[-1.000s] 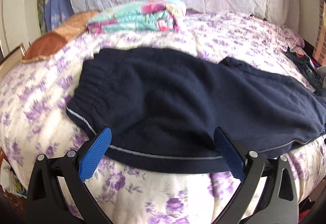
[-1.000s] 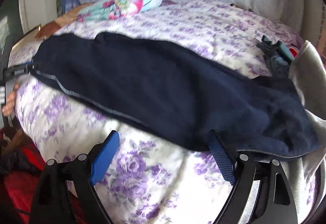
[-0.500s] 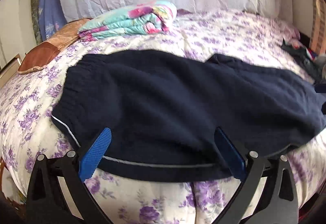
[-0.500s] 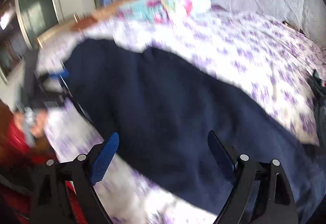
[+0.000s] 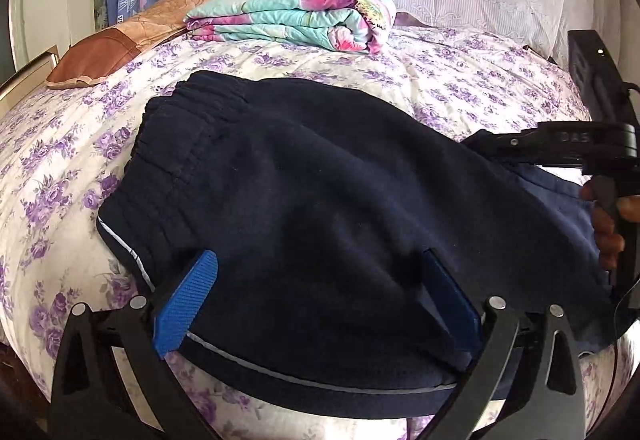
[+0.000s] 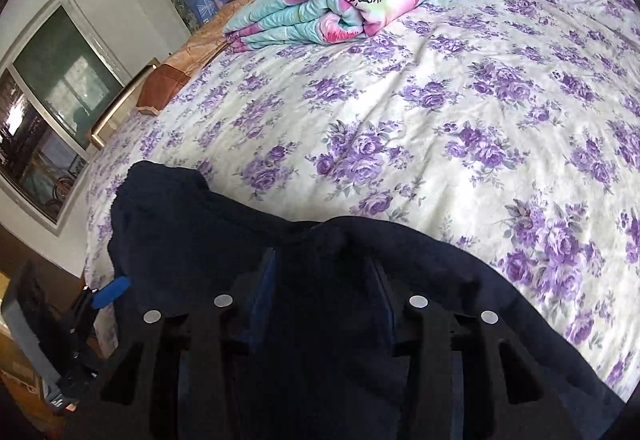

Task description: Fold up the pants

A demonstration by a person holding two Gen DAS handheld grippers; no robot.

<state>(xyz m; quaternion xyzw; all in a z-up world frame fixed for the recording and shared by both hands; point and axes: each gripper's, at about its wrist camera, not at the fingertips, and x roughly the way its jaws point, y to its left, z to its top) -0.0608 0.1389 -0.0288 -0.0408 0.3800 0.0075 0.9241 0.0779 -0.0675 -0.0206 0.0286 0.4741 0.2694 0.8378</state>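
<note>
I'm closing the right gripper (image 6: 324,292) on bunched pants (image 5: 320,200); left gripper (image 5: 316,296) spread over the waist edge, pinning nothing; I'm keeping the layers aligned

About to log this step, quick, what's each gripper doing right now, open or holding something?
Left gripper: open, blue pads apart over the navy pants.
Right gripper: jaws have just been closing, pants fabric bunched between them; a firm grip cannot be told.
</note>
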